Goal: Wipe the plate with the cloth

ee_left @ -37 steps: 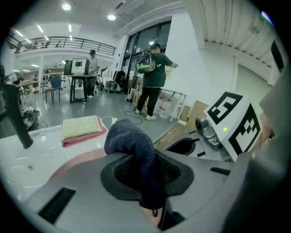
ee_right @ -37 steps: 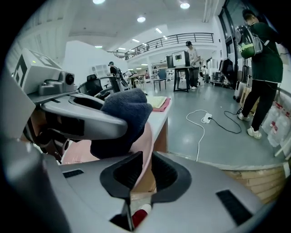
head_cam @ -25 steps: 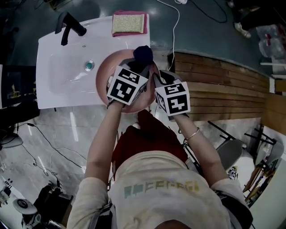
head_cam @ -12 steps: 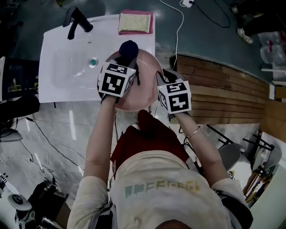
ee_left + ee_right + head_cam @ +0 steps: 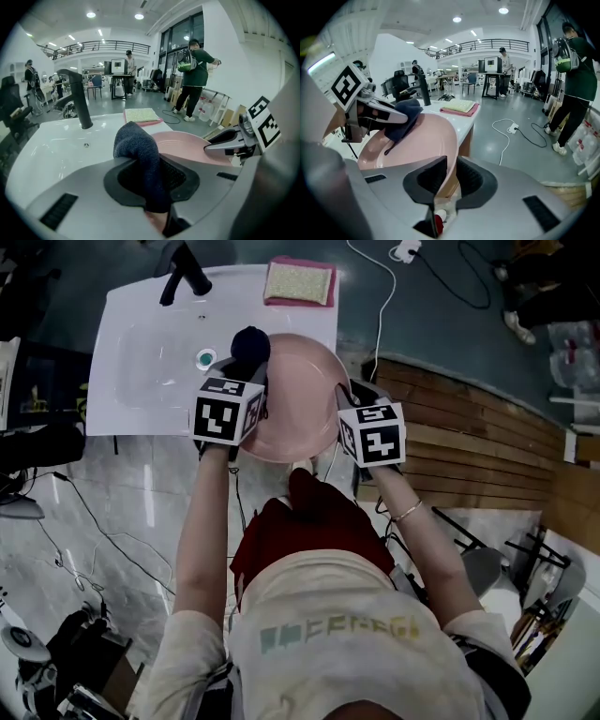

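Plate (image 5: pixel 305 404): pink, upper centre, tilted over sink (image 5: pixel 141 371) edge. Stiff, prob. slick and breakable; take by rim. R tongs (image 5: pixel 445 174) closed on rim. Cloth (image 5: pixel 136 145): dark, soft, light, bunched. L tongs (image 5: pixel 149 176) clamped on it, cloth against plate.
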{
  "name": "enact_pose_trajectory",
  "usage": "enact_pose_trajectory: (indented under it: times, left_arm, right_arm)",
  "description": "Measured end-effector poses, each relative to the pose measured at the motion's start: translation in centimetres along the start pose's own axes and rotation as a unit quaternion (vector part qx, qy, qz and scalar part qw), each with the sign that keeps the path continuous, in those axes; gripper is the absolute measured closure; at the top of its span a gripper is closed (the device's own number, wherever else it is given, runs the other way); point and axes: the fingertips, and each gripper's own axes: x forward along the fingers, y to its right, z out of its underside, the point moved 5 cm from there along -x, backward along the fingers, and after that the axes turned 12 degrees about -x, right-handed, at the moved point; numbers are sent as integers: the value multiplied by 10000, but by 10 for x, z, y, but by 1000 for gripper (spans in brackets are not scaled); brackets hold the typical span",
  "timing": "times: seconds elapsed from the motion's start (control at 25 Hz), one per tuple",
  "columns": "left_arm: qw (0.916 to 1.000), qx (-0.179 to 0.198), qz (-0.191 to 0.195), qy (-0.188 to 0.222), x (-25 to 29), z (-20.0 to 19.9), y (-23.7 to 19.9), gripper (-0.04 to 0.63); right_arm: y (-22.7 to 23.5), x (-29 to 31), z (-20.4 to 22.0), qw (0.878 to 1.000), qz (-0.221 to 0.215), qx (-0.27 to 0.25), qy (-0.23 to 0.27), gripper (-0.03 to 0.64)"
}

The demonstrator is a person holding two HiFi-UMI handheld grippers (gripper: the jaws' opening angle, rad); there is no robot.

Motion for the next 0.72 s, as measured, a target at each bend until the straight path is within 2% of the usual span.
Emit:
enact_pose_trajectory:
  times: [0.12,0.28,0.56,0.72]
  left_arm:
    - [9999,-107,114,51,-15,3,7,515]
    - [9985,-125,533,-30,-23,6,37,515]
    - [9926,120,1137,-411,4,14,95,515]
    - [9892,217,1300,-644,21,19,115,515]
  right_arm:
    - [3,-2,4,10000,49,21,-11,531]
    - [5,-3,3,10000,74,51,16,532]
    - [5,-5,4,9998,47,147,86,532]
    - [5,-7,7,9997,27,202,113,532]
